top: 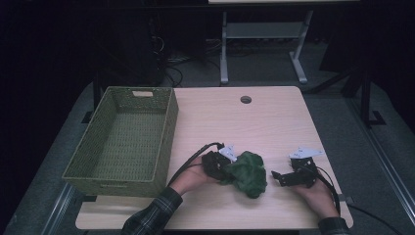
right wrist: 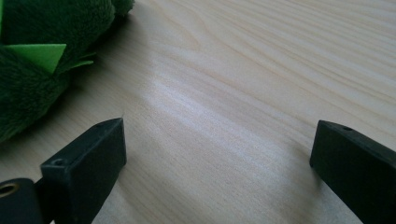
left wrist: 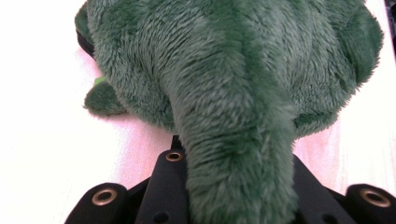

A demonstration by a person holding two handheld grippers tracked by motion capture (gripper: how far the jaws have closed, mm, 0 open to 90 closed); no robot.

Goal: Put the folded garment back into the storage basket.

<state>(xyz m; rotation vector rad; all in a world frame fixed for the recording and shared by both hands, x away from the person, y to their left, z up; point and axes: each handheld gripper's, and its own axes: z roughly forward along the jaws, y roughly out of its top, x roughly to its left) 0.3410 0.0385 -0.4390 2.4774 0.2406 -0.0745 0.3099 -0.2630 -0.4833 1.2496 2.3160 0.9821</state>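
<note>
My left fingers (left wrist: 175,186) are pinched around a long, thick limb or tail of the green plush toy (left wrist: 233,70), the fur bulging out between the black jaws in the left gripper view, so I have it held by that one soft appendage. It gives under the squeeze: stuffed, light and limp by the look of it, nothing that can break, and the pile offers plenty of friction, so I judge slipping unlikely; the body may well sag and swing below the grip if lifted. A hold nearer the body, where the limb thickens, would carry it more steadily. My right fingers (right wrist: 79,172) stand wide apart with only bare wood between them, low over the desk (right wrist: 243,84), the toy just off to their side with a bright green felt spike (right wrist: 39,53) showing. From the high view the plush toy (top: 248,172) lies on the desk's near half between my left gripper (top: 222,167) and right gripper (top: 280,176), with the green woven basket (top: 88,147) empty at the left. I read no label, tag or lettering anywhere.
</note>
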